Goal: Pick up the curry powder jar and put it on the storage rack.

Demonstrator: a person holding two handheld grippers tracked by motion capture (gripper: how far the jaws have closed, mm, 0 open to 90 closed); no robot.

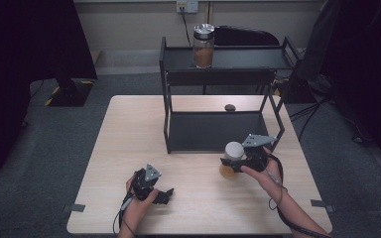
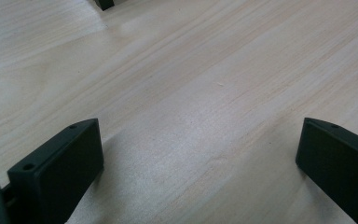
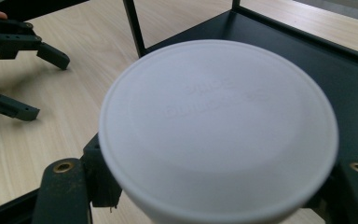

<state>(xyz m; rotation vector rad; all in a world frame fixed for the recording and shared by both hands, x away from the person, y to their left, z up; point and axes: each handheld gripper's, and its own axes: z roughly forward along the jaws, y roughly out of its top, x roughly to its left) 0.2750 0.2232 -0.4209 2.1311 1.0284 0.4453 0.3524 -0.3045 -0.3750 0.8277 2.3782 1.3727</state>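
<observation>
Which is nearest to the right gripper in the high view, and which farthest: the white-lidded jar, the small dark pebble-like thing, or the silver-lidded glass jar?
1. White-lidded jar, held in the right gripper, front right.
2. Small dark pebble-like thing, on the wooden table behind the black rack's lower shelf.
3. Silver-lidded glass jar, on the top shelf.

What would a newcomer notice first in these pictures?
Probably the white-lidded jar of brownish contents, clamped in the right tool just in front of the black two-tier metal rack. Next, the silver-lidded glass jar standing on the rack's top shelf. The left tool lies open near the light wooden table's front edge.
</observation>
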